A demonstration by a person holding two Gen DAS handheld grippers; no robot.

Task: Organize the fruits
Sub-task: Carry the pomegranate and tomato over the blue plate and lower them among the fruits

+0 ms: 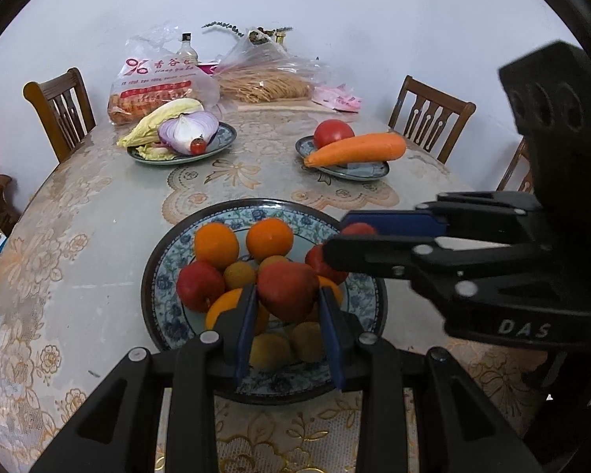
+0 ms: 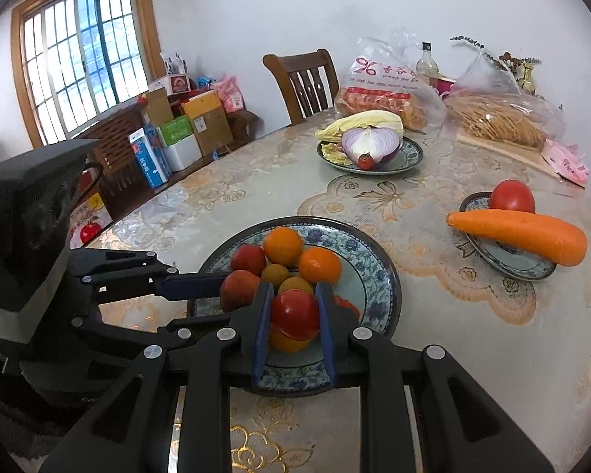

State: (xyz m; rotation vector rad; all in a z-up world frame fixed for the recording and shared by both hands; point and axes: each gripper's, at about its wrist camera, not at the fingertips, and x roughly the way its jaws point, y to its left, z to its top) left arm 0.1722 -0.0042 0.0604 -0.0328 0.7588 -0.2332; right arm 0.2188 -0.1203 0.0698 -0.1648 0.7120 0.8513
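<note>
Both grippers are down over the fruit plate [image 1: 161, 276] at the near edge of the table [image 1: 98, 213]. The left gripper [image 1: 287, 299] has its jaws either side of a red apple [image 1: 287, 289], pads touching it, so that looks like a grip on top of the pile. The right gripper [image 2: 293, 311] does the same with a red tomato [image 2: 295, 313], jaws closed against its sides. Judging by this, the step is pulling pieces out of the mixed heap; next call is a straight lift, slow, because oranges [image 1: 270, 238] and small brown fruits [image 1: 238, 274] sit packed around and could roll. The two grippers are close together, nearly crossing, so one should clear first. Farther out, a small plate [image 2: 508, 264] holds a carrot [image 2: 520, 234] and a big tomato [image 2: 512, 195], a likely home for the tomato, though crowded. Beyond, another plate [image 2: 411, 153] carries cabbage [image 2: 362, 122], a cut onion [image 2: 370, 144] and a cherry tomato [image 2: 365, 161]. Bags [image 2: 382, 86] sit at the back.
</note>
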